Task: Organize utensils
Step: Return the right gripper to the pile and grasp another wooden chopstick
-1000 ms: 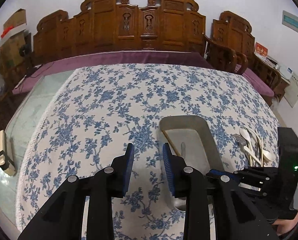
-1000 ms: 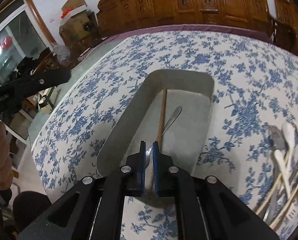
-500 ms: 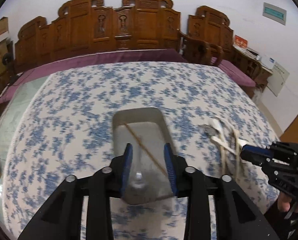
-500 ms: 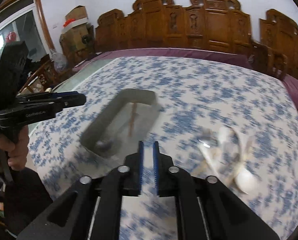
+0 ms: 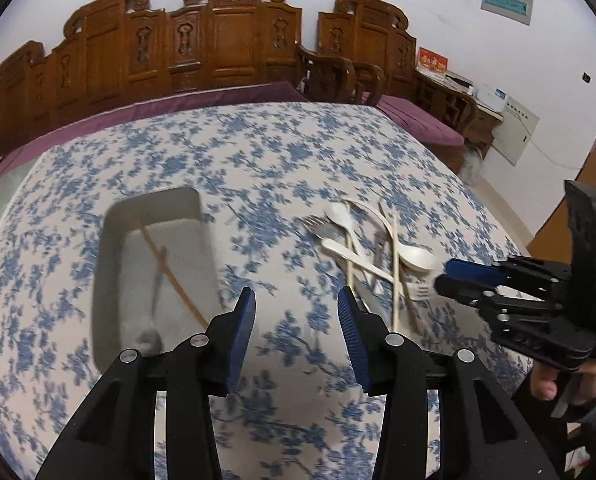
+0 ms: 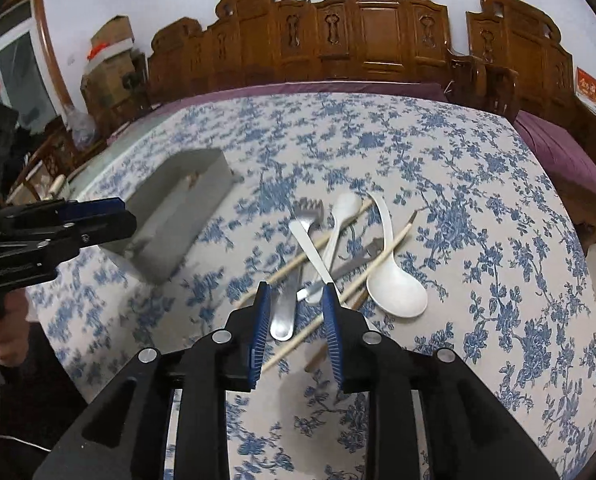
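Note:
A grey rectangular tray [image 5: 109, 280] [image 6: 165, 216] sits on the blue-flowered tablecloth and holds a wooden chopstick [image 5: 169, 272] and a metal spoon [image 5: 153, 312]. To its right lies a pile of utensils [image 6: 330, 248] [image 5: 370, 252]: white spoons [image 6: 394, 288], metal forks [image 6: 308, 216], chopsticks [image 6: 382, 260]. My right gripper [image 6: 295, 316] is open and empty, just above the near end of the pile; it also shows in the left wrist view [image 5: 446, 278]. My left gripper [image 5: 295, 332] is open and empty over the cloth between tray and pile.
The floral tablecloth [image 6: 458, 184] covers a large table with a glass edge at the left [image 6: 93, 164]. Carved wooden chairs [image 5: 217, 40] line the far side. Boxes [image 6: 109, 52] stand at the back left.
Both grippers swung right, from the tray towards the utensil pile. My right gripper was shut over the tray and has opened. My left gripper opened wider.

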A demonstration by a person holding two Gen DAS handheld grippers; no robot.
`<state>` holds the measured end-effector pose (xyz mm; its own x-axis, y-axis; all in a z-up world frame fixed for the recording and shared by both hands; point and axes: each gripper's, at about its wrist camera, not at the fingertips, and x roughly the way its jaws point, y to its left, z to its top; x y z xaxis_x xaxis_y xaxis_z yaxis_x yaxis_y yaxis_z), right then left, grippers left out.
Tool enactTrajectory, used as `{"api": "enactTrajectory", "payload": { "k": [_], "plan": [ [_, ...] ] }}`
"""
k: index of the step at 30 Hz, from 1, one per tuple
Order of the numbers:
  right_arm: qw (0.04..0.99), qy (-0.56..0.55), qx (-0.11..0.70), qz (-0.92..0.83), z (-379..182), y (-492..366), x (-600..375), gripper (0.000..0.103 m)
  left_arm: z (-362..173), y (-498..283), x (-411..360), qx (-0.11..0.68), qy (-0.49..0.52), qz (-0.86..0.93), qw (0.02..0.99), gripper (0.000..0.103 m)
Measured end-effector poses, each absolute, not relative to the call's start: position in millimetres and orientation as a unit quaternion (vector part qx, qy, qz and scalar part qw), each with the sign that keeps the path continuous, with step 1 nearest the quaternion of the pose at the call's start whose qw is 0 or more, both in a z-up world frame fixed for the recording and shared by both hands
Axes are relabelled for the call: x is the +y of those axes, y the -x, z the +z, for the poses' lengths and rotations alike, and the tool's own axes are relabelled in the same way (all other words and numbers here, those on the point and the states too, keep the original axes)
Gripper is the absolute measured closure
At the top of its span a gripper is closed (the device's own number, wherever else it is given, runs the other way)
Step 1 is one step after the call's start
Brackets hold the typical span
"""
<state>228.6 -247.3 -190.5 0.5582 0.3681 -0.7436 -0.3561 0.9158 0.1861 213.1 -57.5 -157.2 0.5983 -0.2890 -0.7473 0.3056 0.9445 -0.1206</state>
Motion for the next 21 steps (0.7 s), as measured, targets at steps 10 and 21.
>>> {"api": "enactTrajectory", "payload": {
  "k": [10,21],
  "plan": [
    [0.861,-0.045,0.470,0.189,-233,-245,-260,0.074,-180,-206,-71,0.435,-0.009,-0.169,0.884,0.062],
    [0.851,-0.049,0.495,0.167,-254,-268,-241,0.082,-185,-202,-72,0.439,-0.004,-0.169,0.883,0.062]
  ]
}}
